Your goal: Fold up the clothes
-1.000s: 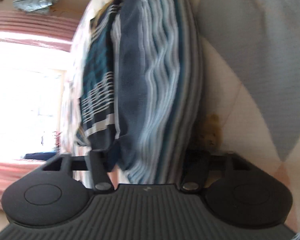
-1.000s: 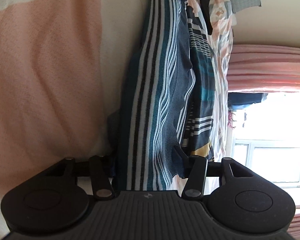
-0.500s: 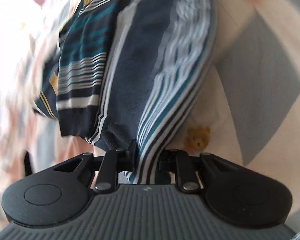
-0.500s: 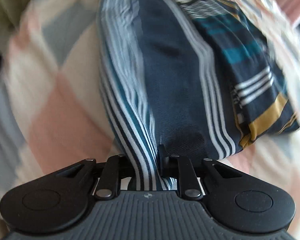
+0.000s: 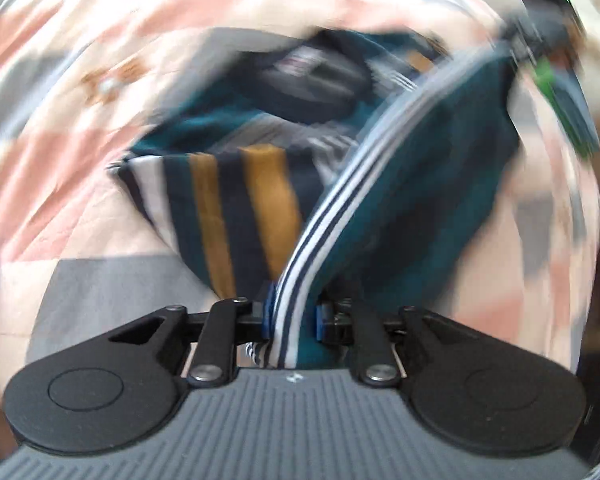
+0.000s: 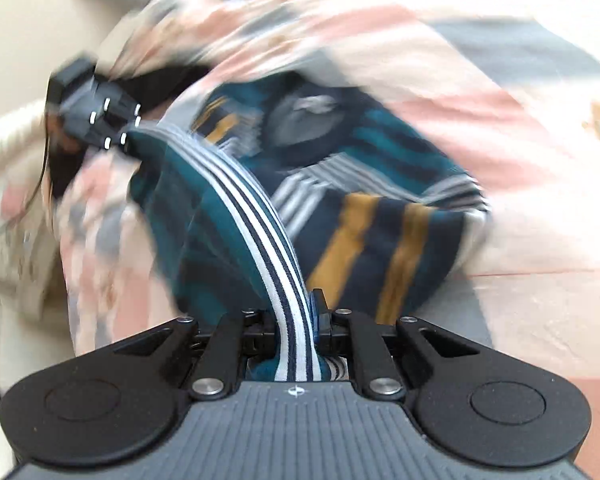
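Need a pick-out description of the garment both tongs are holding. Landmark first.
Start at the pink, grey and cream patchwork bedspread that fills both views. Lying on it is one striped shirt, its navy-and-white striped edge pinched in the left tongs and the right tongs. It is the only dark item there: teal and navy bands with two mustard stripes.

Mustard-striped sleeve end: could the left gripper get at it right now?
Probably not yet: the left gripper is shut on the striped shirt hem. The mustard-striped sleeve end lies uncovered just ahead on the bedsheet.
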Demonstrator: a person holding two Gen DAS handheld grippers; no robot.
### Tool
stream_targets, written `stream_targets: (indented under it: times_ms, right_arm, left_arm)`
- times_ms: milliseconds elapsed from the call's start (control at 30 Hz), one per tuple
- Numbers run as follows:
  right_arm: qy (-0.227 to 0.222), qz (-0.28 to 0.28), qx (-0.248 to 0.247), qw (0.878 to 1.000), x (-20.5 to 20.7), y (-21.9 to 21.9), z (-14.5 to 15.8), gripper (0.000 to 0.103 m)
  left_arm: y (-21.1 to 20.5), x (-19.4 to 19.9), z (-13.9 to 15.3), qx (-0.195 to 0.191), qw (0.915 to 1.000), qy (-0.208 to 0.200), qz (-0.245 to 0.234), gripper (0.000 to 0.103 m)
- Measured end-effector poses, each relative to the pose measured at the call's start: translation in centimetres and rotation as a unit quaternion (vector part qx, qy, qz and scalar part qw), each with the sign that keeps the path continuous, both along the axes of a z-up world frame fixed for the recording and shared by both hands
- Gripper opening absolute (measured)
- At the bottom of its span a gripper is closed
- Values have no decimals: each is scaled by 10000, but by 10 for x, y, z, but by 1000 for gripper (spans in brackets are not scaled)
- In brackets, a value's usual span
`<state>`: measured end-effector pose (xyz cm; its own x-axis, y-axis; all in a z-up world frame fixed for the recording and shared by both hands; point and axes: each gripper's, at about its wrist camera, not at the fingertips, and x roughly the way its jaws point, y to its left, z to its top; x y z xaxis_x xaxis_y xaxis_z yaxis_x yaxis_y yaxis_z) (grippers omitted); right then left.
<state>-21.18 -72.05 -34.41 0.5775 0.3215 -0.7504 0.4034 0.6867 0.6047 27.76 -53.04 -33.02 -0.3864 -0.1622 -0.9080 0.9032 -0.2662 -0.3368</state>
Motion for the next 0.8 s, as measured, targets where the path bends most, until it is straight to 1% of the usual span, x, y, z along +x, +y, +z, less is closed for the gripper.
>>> stream_targets:
  times_ms: [33,67,100,133,167,200,233,267,300,333,367,400,433,467,500,533,567,600,667,733,800]
  right_arm:
    - [-53,-192,118,9997,-3,-3,-11,15]
    - [-180,-352,322,9987,-7,-5,-18,21]
    - [-321,-569,380,9971,-11,-7,-23,25]
    - [-462,-788,434,9949,-15,-9,-28,28]
    - [-663,-972,524,9917,-21,-6,-29,35]
    - [-851,-1174,547,9879,-28,-1,-28,54]
    - [-1013,-1410,509,9835,-33,3,-27,64]
    - [-1159,-1566,481,9797,-37,8,-24,80]
    - [-1262,-1663,414,9771,-41,10,-23,81]
    - [-1329,-1788,296,9744,-44,14,-23,81]
    - [-1348,-1855,212,9731,-46,17,-24,82]
    - [-1366,-1921,129,9717,-47,20,-25,80]
    - [-1392,-1969,35,9705,-47,23,-25,77]
    - [-1418,-2017,-60,9691,-48,27,-25,59]
    - [-1443,-2065,-154,9676,-48,30,-25,34]
    - [-1434,-2078,-267,9672,-48,31,-22,26]
    - [-1424,-2090,-380,9667,-48,31,-19,20]
    - [-1425,-2102,-456,9661,-47,32,-16,18]
    - [-1474,-2188,-483,9634,-52,34,-4,17]
    - [-1595,-2336,-411,9583,-58,30,4,16]
    - [-1671,-2570,-317,9513,-62,19,8,16]
  left_arm:
    - [-5,9,-11,111,9996,170,221,21]
    - [-8,17,-20,168,9983,326,443,25]
    - [-6,24,-26,158,9963,518,670,29]
    - [-1,31,-31,128,9931,739,899,30]
    - [4,38,-33,73,9886,967,1155,34]
    - [12,46,-34,5,9819,1226,1446,42]
    - [21,54,-34,-60,9731,1501,1749,49]
    - [29,61,-33,-145,9630,1765,2032,65]
    - [37,67,-32,-242,9516,2022,2300,72]
    - [43,72,-32,-349,9420,2176,2533,72]
    - [46,73,-32,-438,9356,2245,2690,71]
    - [47,70,-32,-495,9340,2246,2735,67]
    - [46,65,-32,-564,9379,2124,2685,60]
    - [45,59,-33,-627,9450,1912,2580,40]
    - [44,54,-33,-679,9505,1711,2501,26]
    - [45,50,-32,-731,9545,1533,2452,21]
    - [45,47,-31,-783,9580,1354,2402,16]
    - [45,43,-29,-860,9599,1195,2384,14]
    - [44,35,-19,-1050,9611,936,2376,12]
    - [43,34,-5,-1247,9609,776,2348,12]
    - [31,35,5,-1344,9605,646,2349,12]
